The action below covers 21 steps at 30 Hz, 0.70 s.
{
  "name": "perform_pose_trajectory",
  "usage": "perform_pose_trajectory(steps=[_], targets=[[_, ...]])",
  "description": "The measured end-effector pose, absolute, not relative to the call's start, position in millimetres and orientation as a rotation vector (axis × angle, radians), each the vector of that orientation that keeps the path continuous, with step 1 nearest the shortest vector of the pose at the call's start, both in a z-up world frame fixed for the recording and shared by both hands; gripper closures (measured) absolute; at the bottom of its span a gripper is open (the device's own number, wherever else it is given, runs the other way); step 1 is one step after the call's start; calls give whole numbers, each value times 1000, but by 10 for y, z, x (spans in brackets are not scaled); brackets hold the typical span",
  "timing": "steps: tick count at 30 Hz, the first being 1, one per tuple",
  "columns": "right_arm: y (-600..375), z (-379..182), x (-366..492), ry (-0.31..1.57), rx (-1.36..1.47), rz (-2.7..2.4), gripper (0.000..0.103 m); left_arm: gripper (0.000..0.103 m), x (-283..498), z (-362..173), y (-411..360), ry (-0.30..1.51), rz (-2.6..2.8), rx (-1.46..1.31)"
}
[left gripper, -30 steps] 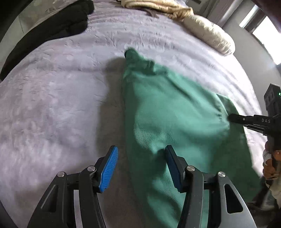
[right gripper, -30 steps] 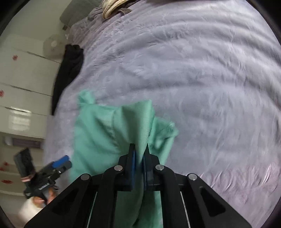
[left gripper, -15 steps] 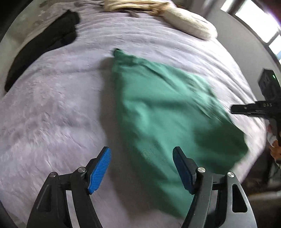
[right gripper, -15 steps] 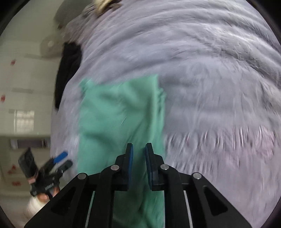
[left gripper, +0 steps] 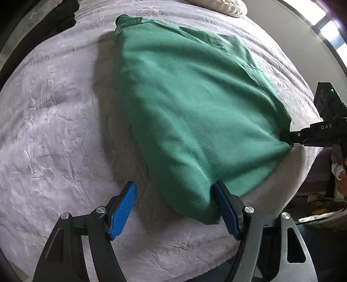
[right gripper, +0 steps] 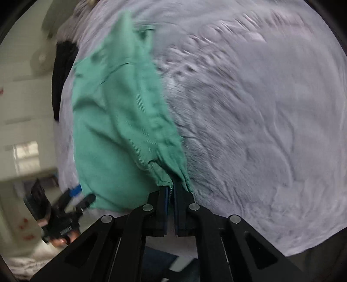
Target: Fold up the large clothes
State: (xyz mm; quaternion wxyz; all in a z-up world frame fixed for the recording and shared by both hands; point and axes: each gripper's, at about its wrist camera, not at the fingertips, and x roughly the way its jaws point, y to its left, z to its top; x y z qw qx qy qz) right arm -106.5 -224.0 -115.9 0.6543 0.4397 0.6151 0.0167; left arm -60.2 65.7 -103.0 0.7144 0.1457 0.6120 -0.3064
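Left gripper point(left gripper: 174, 208) spread wide, blue pads point(left gripper: 122, 209) apart, nothing between them; its right finger touches the near edge of the green garment point(left gripper: 190, 104), the left finger sits over bare blanket point(left gripper: 54, 134). Right gripper point(right gripper: 171, 193) clamped tight on a bunched corner of the garment point(right gripper: 121, 121); from the left view its tip point(left gripper: 288, 136) meets the garment's right corner at the bed's edge. Garment lies spread on the grey blanket point(right gripper: 249, 108), puffed in the middle, far end narrowing to a point near the top. Black clothing point(left gripper: 65, 15) lies at the far left edge of the bed, well apart from the garment. A cream pillow point(left gripper: 223, 6) sits beyond the garment's far end. Right view is motion-blurred.
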Motion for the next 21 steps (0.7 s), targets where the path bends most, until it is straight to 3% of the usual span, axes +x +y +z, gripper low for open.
perform_pose_trajectory(steps=[8, 14, 19, 21], targets=[[-2307, -694, -1117, 1409, 931, -13, 101, 28, -590, -1045, 681, 1366, -672, 315], [-2157, -111, -807, 1268, 840, 106, 97, 28, -578, -1051, 660, 1376, -657, 301], [-1973, -591, -504, 1387, 755, 37, 97, 28, -551, -1047, 678, 1394, -647, 279], [-2070, -881, -542, 1407, 857, 0, 103, 28, -535, -1048, 705, 1406, -644, 259]])
